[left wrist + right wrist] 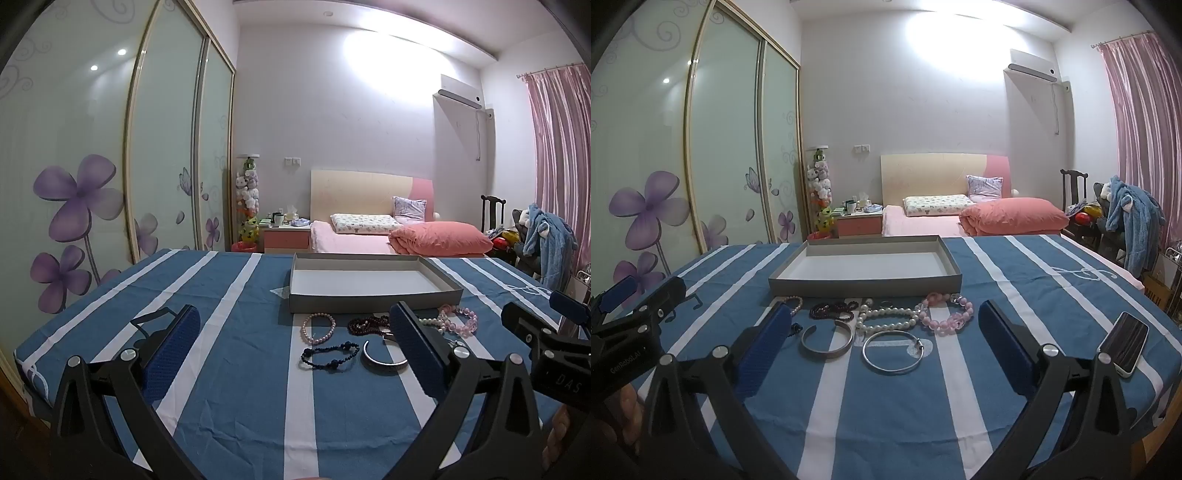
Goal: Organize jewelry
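A shallow grey box [373, 301] [864, 286] with a white inside stands on the blue striped tablecloth. In front of it lie several pieces: a pink pearl bracelet [318, 326], a dark blue bead bracelet [328, 356], a silver cuff [384, 360] [827, 341], dark red beads [367, 325] [833, 310], a white pearl strand [886, 319], a pink bead bracelet [947, 314] [460, 319] and a thin silver bangle [892, 352]. My left gripper [295, 325] is open and empty, short of the jewelry. My right gripper [884, 321] is open and empty, also short of it.
A phone [1124, 345] lies on the table at the right. The other gripper shows at each view's edge [546, 339] [631, 317]. Behind the table are a bed [388, 232], wardrobe doors [110, 166] and a chair with a blue robe [1134, 221].
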`<state>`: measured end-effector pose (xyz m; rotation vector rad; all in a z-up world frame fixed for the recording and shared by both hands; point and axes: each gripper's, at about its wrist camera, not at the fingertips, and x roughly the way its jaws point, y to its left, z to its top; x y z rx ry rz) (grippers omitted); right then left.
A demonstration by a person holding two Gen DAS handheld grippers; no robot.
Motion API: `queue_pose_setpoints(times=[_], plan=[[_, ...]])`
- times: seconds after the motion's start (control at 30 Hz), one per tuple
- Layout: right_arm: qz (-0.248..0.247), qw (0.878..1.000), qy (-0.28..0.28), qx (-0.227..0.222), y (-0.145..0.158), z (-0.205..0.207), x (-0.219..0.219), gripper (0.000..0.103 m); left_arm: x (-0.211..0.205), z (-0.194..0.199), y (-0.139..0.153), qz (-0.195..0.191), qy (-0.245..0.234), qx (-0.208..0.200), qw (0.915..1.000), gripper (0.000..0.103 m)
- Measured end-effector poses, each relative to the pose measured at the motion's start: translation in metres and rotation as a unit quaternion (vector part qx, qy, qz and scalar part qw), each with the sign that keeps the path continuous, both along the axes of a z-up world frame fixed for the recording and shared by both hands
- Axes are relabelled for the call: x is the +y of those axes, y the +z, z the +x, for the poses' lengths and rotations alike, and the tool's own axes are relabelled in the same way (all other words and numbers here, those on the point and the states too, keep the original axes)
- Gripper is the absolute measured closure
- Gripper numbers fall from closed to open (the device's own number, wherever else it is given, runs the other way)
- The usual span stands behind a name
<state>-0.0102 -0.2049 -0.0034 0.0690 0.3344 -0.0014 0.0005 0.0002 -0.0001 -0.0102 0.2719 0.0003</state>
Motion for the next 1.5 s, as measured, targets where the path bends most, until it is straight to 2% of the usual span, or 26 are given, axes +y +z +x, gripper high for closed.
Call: queue_pose_setpoints(times=[1.1, 1.23, 1.3, 1.5], plan=[[0.002, 1.000, 0.000, 0.002, -0.003, -0.003, -0.002, 0.004, 0.000, 0.000, 0.000, 0.001, 0.001, 0.003, 1.0000, 0.002], [0.002, 1.000, 0.001, 0.006, -0.005, -0.002, -0.003, 0.004, 0.002, 0.004, -0.001, -0.002, 0.000, 0.016, 0.9999, 0.002], [0.006, 1.000, 0.004, 0.021, -0.011, 0.005, -0.003, 0.004, 0.003, 0.014, -0.004, -0.004, -0.006, 0.038, 0.9993, 0.002], [0.021, 0.992, -0.005, 0.128, -0.044, 0.043, -0.014, 0.004, 0.011, 0.042, -0.022, 0.008, -0.024, 0.119, 0.9926, 0.002]])
